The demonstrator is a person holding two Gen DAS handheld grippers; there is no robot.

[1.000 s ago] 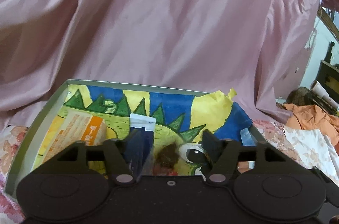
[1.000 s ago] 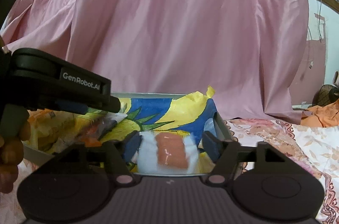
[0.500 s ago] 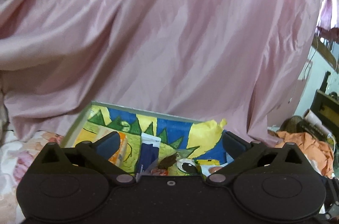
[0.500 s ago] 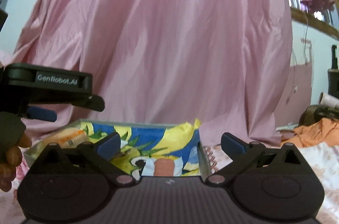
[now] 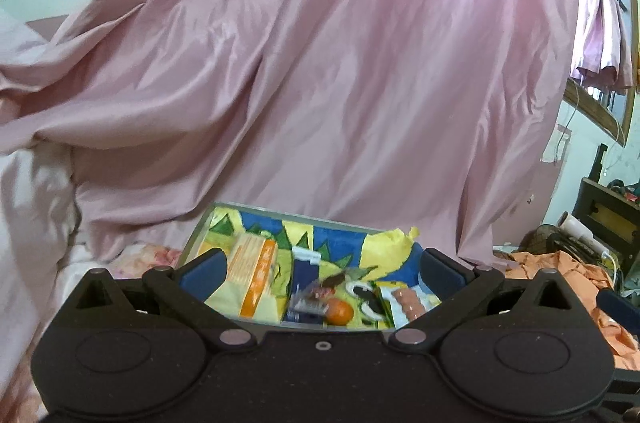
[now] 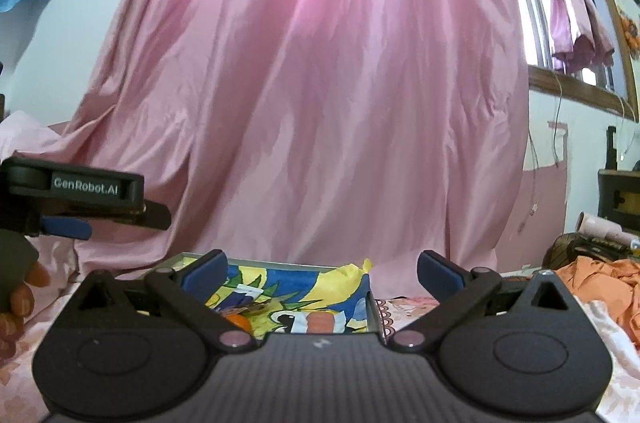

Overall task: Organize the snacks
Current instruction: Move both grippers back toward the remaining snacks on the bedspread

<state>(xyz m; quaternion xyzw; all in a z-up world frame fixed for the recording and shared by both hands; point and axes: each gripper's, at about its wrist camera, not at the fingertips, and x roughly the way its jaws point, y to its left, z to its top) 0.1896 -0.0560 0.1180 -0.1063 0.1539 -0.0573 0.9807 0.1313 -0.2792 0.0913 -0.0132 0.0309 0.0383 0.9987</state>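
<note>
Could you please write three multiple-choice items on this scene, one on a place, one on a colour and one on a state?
1. Where does the orange-striped packet lie in the tray, seen from the left wrist camera?
A. on the left side
B. on the right side
C. outside, on the bedding

2. What colour is the cloth hanging behind the tray?
A. green
B. pink
C. black

3. How does the left gripper stand?
A. shut on a packet
B. shut on nothing
C. open, holding nothing

Answers:
1. A, since it lies by the tray's left wall, left of the dark blue packet.
2. B, since pink folds fill both views.
3. C, since its blue fingers stand wide apart, the snacks lying in the tray beyond them.
</note>
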